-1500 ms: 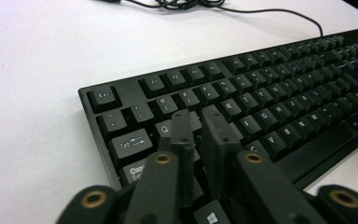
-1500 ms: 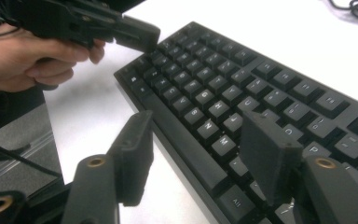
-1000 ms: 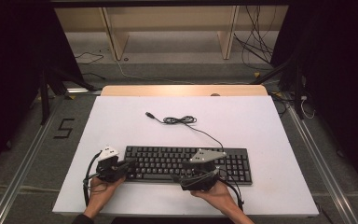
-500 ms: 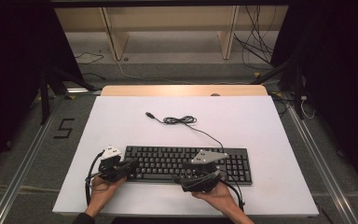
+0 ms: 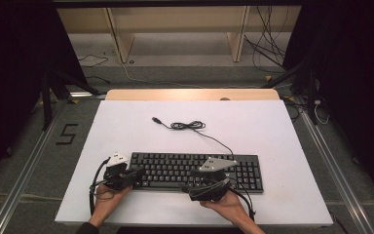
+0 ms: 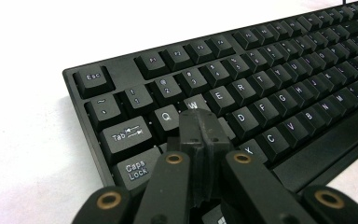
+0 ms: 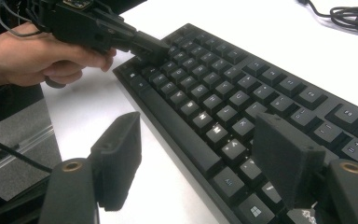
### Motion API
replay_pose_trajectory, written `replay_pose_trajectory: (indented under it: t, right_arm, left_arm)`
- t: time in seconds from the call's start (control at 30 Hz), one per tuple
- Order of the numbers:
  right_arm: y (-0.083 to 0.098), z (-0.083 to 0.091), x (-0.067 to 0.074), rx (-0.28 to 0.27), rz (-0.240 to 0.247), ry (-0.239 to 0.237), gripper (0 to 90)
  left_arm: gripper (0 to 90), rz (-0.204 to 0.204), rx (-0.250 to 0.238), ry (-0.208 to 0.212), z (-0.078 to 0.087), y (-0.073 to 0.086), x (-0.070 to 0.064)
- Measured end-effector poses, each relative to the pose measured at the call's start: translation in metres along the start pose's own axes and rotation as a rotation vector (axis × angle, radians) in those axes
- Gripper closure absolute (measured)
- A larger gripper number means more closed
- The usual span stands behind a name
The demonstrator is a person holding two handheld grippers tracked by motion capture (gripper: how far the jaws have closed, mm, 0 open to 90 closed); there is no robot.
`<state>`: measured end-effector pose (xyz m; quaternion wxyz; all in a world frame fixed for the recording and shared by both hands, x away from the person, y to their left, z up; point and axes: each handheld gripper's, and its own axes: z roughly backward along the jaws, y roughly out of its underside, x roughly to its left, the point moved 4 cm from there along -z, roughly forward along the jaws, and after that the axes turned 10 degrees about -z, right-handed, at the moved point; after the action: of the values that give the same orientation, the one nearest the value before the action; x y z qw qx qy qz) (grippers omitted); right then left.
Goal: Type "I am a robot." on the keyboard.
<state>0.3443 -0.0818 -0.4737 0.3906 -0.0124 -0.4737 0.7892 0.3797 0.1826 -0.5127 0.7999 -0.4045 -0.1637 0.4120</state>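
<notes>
A: What's on the left?

B: Left gripper (image 5: 139,174), held in the person's left hand (image 5: 108,200), sits at the near left corner of the keyboard (image 5: 195,170). Jaws pressed together, nothing between them. In the left gripper view the closed tips hang over the letter rows, roughly below the W key (image 6: 193,104). Can't tell if they touch a key.

A: Keyboard position?

B: Flat on the white table (image 5: 272,131), near the near edge, long side running left to right. Black, full size with a number pad at the right end.

A: Cable?

B: Cable (image 5: 187,126) runs from the keyboard's far edge toward the far side and ends in a loose bundle near the table's middle, plug lying free to the left of the bundle.

A: Right side?

B: Right gripper (image 5: 187,187), in the right hand (image 5: 229,204), hovers at the near edge of the keyboard, right of centre. Jaws spread wide, holding nothing. In the right gripper view one jaw hangs over the bare table just near of the keyboard, the other over the bottom key rows.
</notes>
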Motion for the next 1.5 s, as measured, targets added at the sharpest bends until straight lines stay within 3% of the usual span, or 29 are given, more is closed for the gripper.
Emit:
replay_pose_trajectory:
  t: [0.17,0.47,0.73,0.93,1.2,1.5]
  right_arm:
    - [0.000,0.000,0.000,-0.002,0.002,0.002,33.8]
    - [0.000,-0.001,-0.001,-0.007,0.000,0.003,33.5]
    - [0.001,-0.007,-0.002,0.005,0.003,0.004,35.6]
    - [0.001,-0.011,-0.001,0.014,0.004,0.005,37.6]
    - [0.001,-0.018,-0.001,0.028,0.001,0.012,50.4]
    - [0.003,-0.026,-0.001,0.053,0.004,0.019,69.0]
  left_arm:
    - [88.1,0.004,-0.013,0.000,0.002,-0.001,0.000]
    - [76.4,0.018,-0.080,0.016,0.012,-0.007,-0.001]
    - [55.5,0.026,-0.127,0.050,0.021,-0.010,-0.008]
    - [45.5,0.021,-0.151,0.077,0.026,-0.010,-0.013]
    - [35.5,0.006,-0.182,0.085,0.030,-0.011,-0.017]
    - [31.6,-0.005,-0.238,0.072,0.038,-0.013,-0.019]
